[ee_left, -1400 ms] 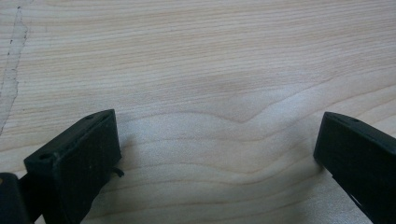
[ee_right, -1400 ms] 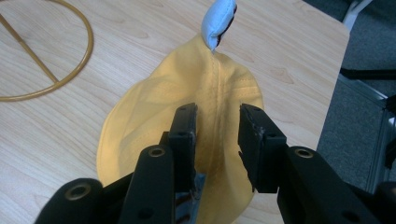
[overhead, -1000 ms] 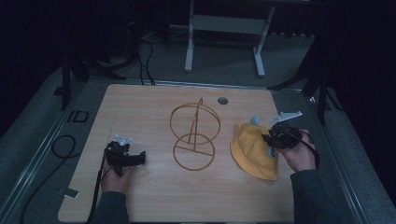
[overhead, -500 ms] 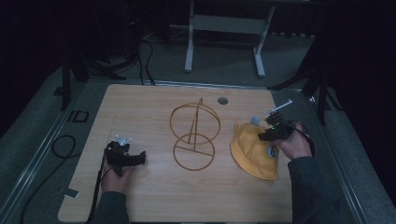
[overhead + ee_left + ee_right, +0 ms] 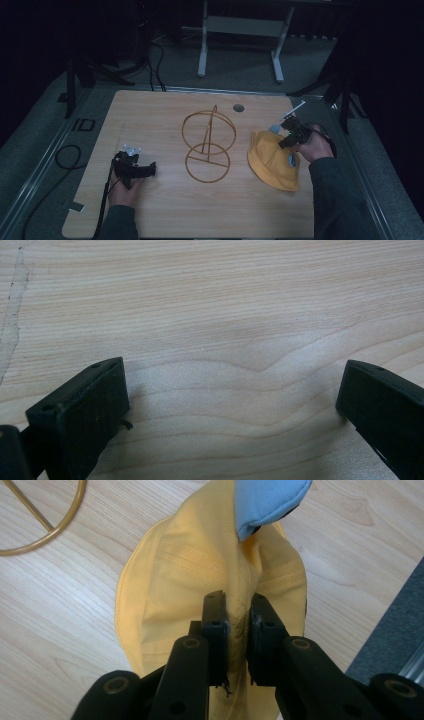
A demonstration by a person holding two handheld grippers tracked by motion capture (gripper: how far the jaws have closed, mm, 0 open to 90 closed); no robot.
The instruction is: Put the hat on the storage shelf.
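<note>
Right gripper (image 5: 235, 615) has just closed, pinching yellow cloth bucket hat (image 5: 200, 575); gold wire stand (image 5: 209, 145) lies to its left; left gripper (image 5: 235, 405) released.

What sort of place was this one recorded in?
Probably a lab or studio set up for recording: a bare wooden table under a fixed overhead camera, dark surroundings, cables on grey carpet, and a metal stand behind.

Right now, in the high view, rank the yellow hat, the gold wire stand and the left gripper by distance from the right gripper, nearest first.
1. yellow hat: pinched in the right gripper, at the table's right.
2. gold wire stand: mid-table, left of the hat.
3. left gripper: far left, near the front edge, jaws open on bare wood.
</note>
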